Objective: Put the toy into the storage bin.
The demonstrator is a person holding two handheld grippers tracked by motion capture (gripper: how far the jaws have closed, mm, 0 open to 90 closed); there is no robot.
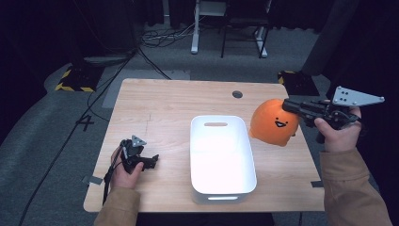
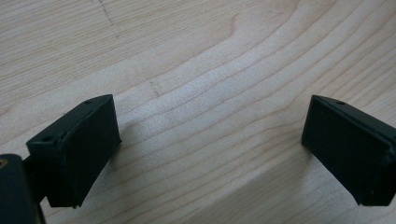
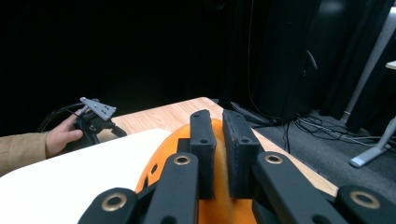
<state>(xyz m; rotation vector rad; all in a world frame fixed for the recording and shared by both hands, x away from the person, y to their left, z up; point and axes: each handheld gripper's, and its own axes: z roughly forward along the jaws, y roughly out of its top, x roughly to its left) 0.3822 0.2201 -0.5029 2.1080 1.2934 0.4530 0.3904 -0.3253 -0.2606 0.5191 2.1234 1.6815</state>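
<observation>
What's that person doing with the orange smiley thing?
The right gripper is pinching the top of the orange plush toy and holding it up beside the white bin, which looks empty. The left gripper rests open on the wooden table, holding nothing. The toy probably goes into the bin next.

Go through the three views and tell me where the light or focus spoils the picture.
High view: white bin glares, its floor blown out, room dark. Left gripper view: near claw soft, wood grain sharp. Right gripper view: background black, claw on the orange toy sharp.
</observation>
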